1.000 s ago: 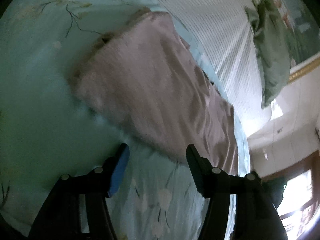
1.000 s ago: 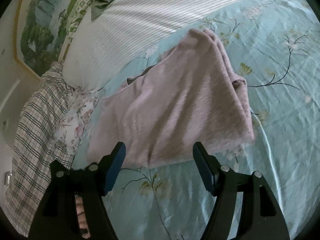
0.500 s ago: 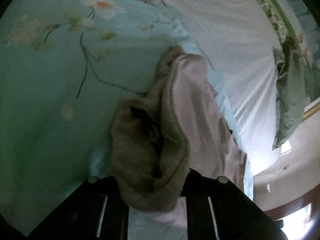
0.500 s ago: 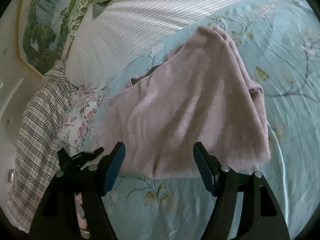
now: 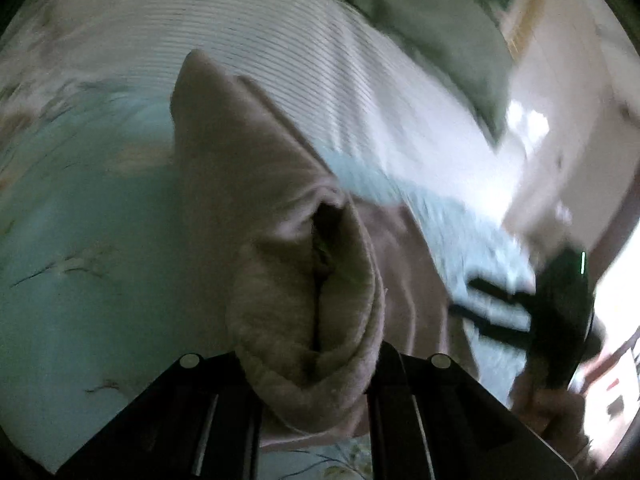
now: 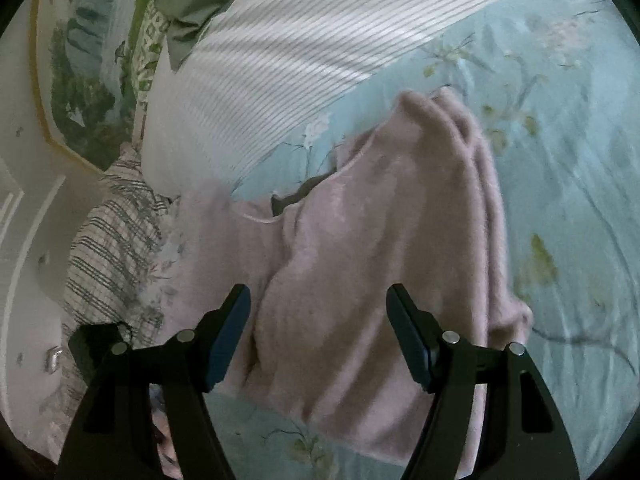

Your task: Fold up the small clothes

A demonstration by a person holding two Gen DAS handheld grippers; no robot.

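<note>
Left wrist view: the left gripper pinches a bunched fold of the pink sweater between its fingers (view blurred), the rest trailing ahead over the floral bedsheet.

Right wrist view: the right gripper hangs with fingers spread, the sweater lying between and beyond them, a striped pillow farther ahead.

I am in a home bedroom — under me spreads a bed with a pale blue floral sheet, a white striped pillow at its head, and a plaid cloth beside it. A framed landscape painting hangs on the wall behind.
</note>
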